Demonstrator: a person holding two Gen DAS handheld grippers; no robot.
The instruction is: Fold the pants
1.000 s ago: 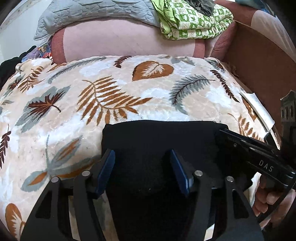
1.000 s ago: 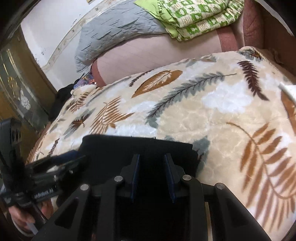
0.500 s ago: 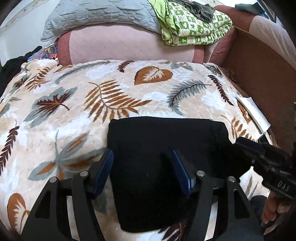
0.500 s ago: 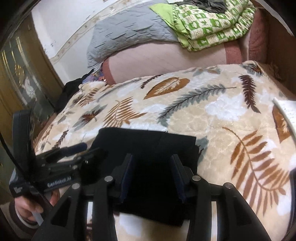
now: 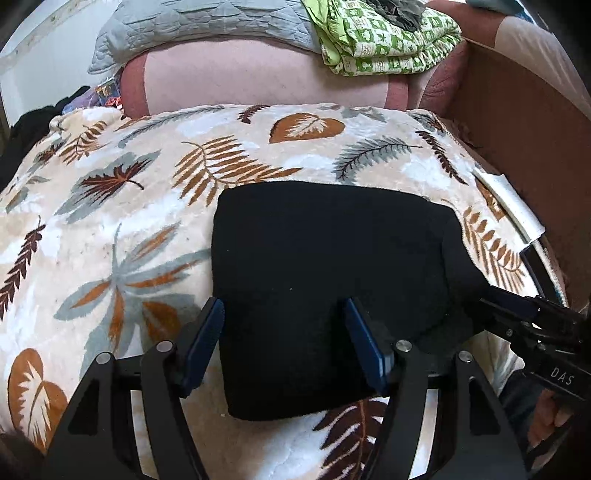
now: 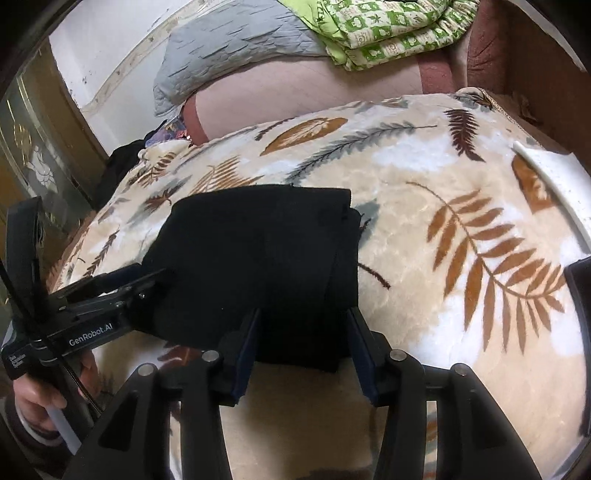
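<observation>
The black pants lie folded into a compact rectangle on the leaf-patterned blanket; they also show in the right wrist view. My left gripper is open, its blue-padded fingers astride the near edge of the pants, holding nothing. My right gripper is open over the near right corner of the pants, empty. The right gripper also shows at the right edge of the left wrist view, beside the pants' right side. The left gripper shows at the left of the right wrist view.
A pink cushion lies across the back of the bed, with a grey quilt and a green patterned blanket on top. A brown side board stands at the right. A white strip lies on the blanket's right edge.
Both grippers have drawn back toward me from over the pants, so the whole folded rectangle shows. The right gripper's jaws have widened from nearly closed to open.
</observation>
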